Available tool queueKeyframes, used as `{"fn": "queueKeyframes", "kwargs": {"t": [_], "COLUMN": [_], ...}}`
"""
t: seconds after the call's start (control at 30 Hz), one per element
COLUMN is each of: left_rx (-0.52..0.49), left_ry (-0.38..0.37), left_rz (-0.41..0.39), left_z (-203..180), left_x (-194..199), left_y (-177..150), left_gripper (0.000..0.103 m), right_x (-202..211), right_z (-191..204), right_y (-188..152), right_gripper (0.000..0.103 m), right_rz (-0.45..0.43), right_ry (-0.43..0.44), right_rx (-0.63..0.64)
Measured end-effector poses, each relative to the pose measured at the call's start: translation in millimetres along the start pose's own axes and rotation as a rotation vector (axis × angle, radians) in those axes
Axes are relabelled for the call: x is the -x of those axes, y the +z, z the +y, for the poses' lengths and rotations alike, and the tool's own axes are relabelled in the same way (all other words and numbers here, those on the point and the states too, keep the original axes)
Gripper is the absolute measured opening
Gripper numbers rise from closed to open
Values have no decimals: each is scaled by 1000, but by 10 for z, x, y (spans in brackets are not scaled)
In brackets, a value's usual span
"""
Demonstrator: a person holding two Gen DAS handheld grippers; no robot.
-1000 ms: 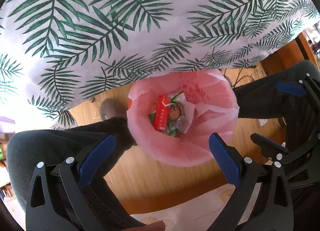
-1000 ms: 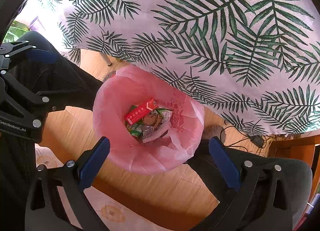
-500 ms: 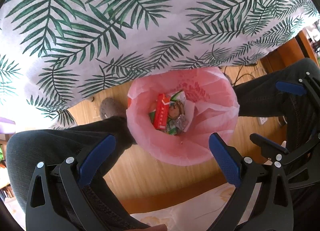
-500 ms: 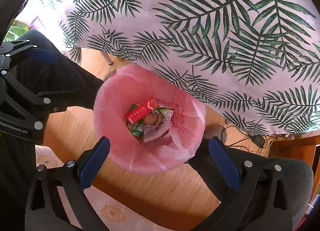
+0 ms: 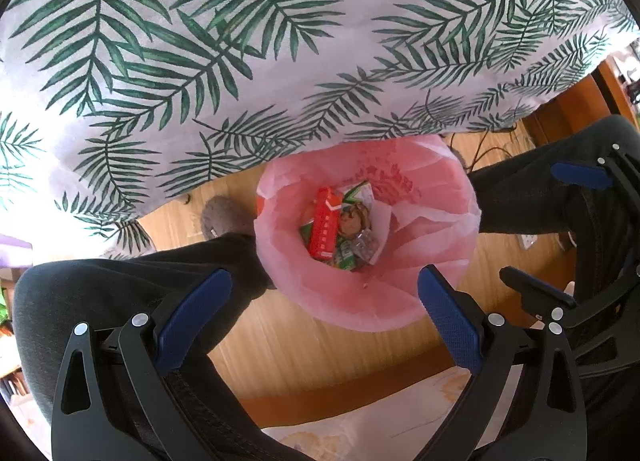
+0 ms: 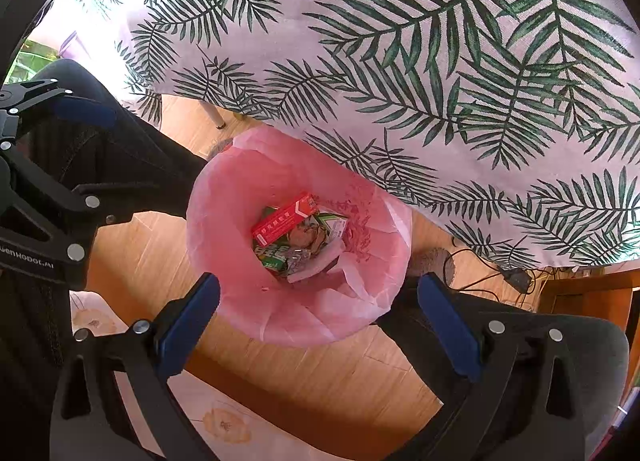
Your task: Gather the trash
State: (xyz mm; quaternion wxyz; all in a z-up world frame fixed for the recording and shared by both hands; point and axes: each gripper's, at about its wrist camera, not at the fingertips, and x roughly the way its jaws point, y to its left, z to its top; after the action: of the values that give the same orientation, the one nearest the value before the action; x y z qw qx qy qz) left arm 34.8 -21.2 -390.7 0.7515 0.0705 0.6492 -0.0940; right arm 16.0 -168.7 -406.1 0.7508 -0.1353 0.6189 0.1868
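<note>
Barely moved in the past second: left tongs (image 5: 320, 317) and right tongs (image 6: 318, 321) poised apart, empty, over pink-lined bin (image 5: 432, 205) on floor beside table's edge; trash (image 6: 298, 237) inside.

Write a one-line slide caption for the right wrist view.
Open right gripper above a pink-lined trash bin holding a red carton, beside a palm-leaf tablecloth.

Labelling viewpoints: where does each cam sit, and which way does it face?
Left wrist: on the left hand-held gripper, open, looking down at the pink-lined bin; person's legs and the other gripper show.
Right wrist: on the right hand-held gripper, open, looking down into the bin; legs, left gripper at left.
Shared: bin, red box, palm-leaf tablecloth.
</note>
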Motion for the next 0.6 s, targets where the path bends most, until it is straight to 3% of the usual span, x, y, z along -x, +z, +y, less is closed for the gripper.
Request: {"fn": "queueKeyframes", "kwargs": {"t": [0.6], "left_rx": [13], "left_ry": [2], "left_rz": [8], "left_z": [4], "left_x": [-23], "left_y": [-20], "left_gripper": [97], "right_x": [-21], "right_z": [-17], "right_y": [-8], "right_gripper": [98], "right_rz": [2], "right_ry": [2], "right_rx": [0]}}
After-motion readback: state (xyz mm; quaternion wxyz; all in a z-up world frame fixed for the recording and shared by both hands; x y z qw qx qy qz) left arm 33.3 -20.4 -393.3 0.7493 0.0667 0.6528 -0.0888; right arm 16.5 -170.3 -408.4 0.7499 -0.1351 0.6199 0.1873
